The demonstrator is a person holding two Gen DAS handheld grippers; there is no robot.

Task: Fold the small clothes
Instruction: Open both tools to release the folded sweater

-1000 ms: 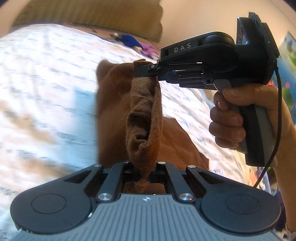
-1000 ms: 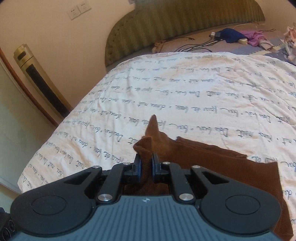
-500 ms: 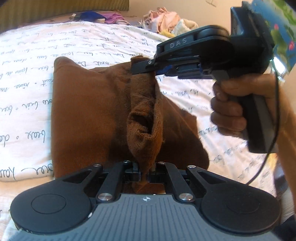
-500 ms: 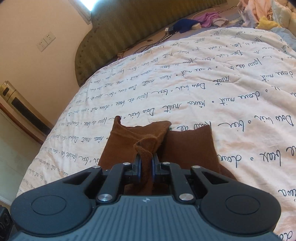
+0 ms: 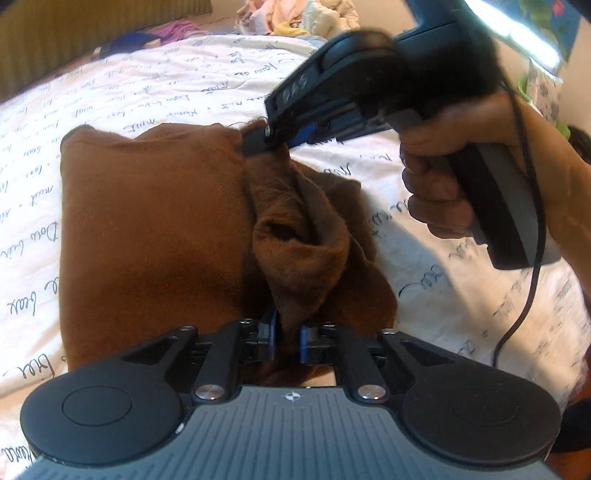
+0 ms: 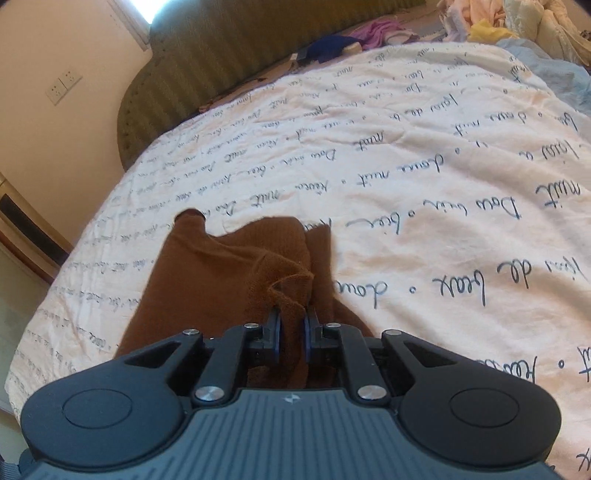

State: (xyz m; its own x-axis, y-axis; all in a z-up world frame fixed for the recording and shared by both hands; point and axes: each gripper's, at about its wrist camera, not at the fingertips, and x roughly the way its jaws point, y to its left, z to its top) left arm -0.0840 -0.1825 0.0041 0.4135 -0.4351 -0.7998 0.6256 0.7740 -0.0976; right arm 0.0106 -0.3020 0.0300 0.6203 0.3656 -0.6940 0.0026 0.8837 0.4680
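A bed point(image 6: 424, 155) covered by a cream sheet printed with dark cursive script fills both views, with a ribbed olive headboard point(image 6: 229, 55) along its far end. A brown garment point(image 5: 147, 229) lies on the sheet, its larger part spread flat, while one edge is gathered and lifted into a slack, rumpled band between the two tools. Beyond the sheet's far corner sits a loose pile of pale clothes point(image 6: 509, 22), and next to the headboard lie a dark blue item point(image 6: 332, 46) and a purple cloth point(image 6: 376, 29). In the left wrist view, the right hand point(image 5: 491, 166) grips the handle of the right gripper point(image 5: 258, 142), whose jaws are pinched together on the far end of the lifted band; a black cable point(image 5: 532, 266) hangs from the handle. The left gripper point(image 5: 286, 338) has its jaws clamped on the near end of that band, the fabric squeezed between the blue pads. In the right wrist view, the brown fabric likewise passes between that tool's blue-edged jaws and spreads out flat on the sheet ahead of them. A white wall socket point(image 6: 62, 86) shows on the cream wall left of the headboard.
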